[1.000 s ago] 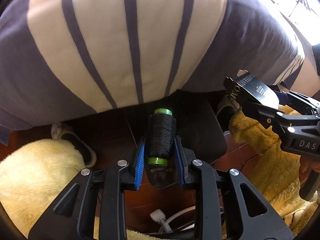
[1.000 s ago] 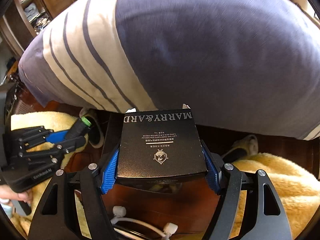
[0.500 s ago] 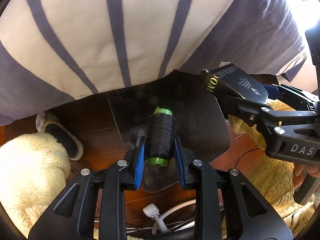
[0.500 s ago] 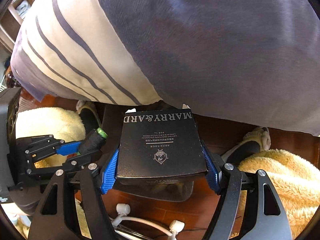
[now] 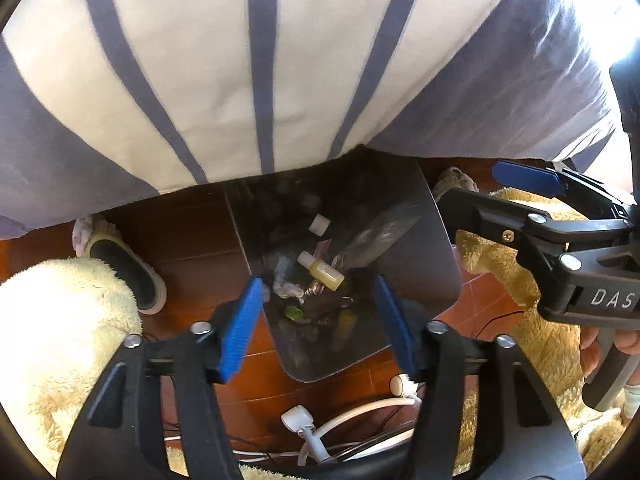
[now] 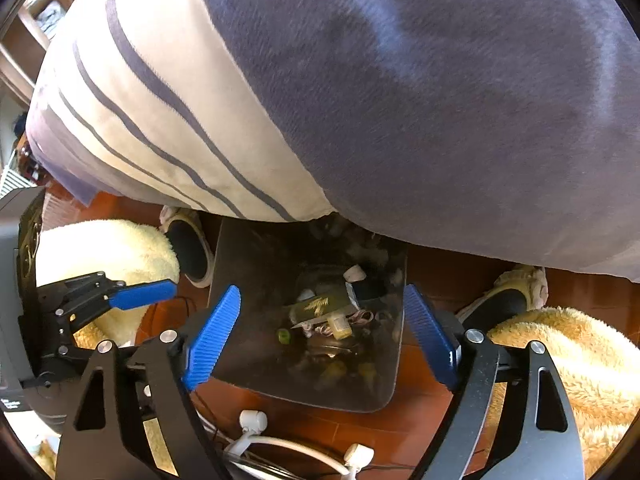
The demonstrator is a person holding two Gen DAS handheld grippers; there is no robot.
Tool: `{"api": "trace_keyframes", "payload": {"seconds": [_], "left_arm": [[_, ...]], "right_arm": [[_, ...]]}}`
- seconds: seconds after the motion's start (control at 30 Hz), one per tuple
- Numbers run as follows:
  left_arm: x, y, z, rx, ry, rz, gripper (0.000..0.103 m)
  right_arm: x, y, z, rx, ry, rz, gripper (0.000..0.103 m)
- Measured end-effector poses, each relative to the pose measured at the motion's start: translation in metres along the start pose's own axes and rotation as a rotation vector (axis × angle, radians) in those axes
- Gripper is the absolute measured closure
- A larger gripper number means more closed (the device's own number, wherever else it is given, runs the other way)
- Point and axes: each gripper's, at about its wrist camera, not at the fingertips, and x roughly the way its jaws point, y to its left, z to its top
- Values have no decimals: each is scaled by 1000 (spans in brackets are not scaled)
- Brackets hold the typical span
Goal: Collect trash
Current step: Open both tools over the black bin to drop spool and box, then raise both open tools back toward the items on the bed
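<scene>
A dark trash bin stands on the floor under both grippers. Inside it lie a small bottle of yellow liquid, a white cap, a green end cap and a dark box with a gold emblem. My left gripper hangs over the bin, its jaws opening with nothing between the blue pads. My right gripper is also above the bin, jaws opening and empty. Each gripper shows in the other's view: the right gripper and the left gripper.
A person's striped shirt fills the upper part of both views. Slippers and fluffy cream fabric flank the bin. White cable plugs lie on the red-brown tile floor in front of the bin.
The left gripper has let go of the black thread spool and the right has let go of the black box. Both pairs of jaws now stand wider and empty over the bin.
</scene>
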Motion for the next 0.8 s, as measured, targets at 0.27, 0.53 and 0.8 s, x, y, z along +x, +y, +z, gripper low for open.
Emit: {"api": "trace_keyframes", "payload": {"seconds": [0.27,0.53,0.8], "left_arm": [[-24,-2,0,-4,-63,28,16],[-67,-8,4,16,-165,65,8],[-129,-17,20,52,-311,103,8]], "right_arm": [[-27,-5,0,19,-65,-18,8],[-63,-14,-3,43,-151,-26,8],[-122,-25,9,67,-303,-46,8]]}}
